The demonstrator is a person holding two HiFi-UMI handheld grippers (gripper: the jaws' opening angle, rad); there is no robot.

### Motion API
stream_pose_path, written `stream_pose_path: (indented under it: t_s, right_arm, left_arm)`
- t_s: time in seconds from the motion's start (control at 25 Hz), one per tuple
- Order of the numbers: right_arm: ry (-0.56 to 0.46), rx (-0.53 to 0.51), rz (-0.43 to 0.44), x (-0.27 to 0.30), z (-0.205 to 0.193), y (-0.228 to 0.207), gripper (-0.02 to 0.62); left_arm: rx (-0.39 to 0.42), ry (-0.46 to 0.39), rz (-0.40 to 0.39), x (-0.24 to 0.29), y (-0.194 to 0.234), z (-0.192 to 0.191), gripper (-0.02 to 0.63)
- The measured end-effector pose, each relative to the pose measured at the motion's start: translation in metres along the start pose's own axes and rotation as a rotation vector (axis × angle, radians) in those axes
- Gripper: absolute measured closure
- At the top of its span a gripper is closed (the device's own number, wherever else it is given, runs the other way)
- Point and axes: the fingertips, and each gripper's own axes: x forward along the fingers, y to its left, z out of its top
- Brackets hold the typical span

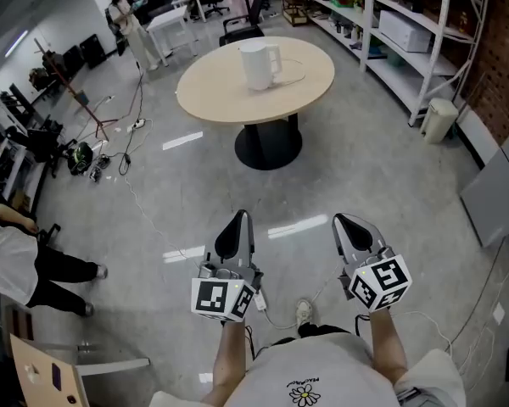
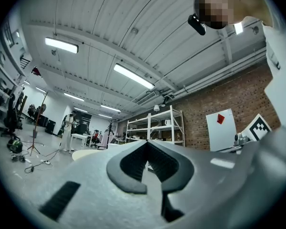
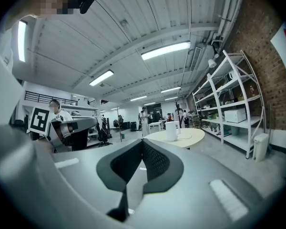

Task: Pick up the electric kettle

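A white electric kettle with a side handle stands upright on a round beige table far ahead of me; the right gripper view also shows the kettle on that table. My left gripper and right gripper are held low over the floor, well short of the table. Both are shut with nothing between the jaws. In the left gripper view only a sliver of the table shows; the kettle is hidden there.
White metal shelving with boxes lines the right wall, and a small white bin stands beside it. Cables and a power strip trail across the grey floor at left. A person stands at far left, another further back.
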Motion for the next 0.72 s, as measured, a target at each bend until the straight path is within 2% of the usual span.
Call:
stream_pose_path:
  t_s: [0.2, 0.48, 0.72]
  right_arm:
    - [-0.019, -0.010, 0.022, 0.063, 0.021, -0.043, 0.591]
    - [-0.005, 0.019, 0.062, 0.147, 0.021, -0.078, 0.591]
    - [-0.005, 0.010, 0.050, 0.242, 0.031, -0.136, 0.589]
  left_arm:
    - [-0.002, -0.015, 0.025, 0.062, 0.032, -0.002, 0.604]
    - [-0.002, -0.010, 0.051, 0.136, 0.084, -0.020, 0.604]
    - [-0.022, -0.031, 0.042, 0.237, 0.142, -0.042, 0.604]
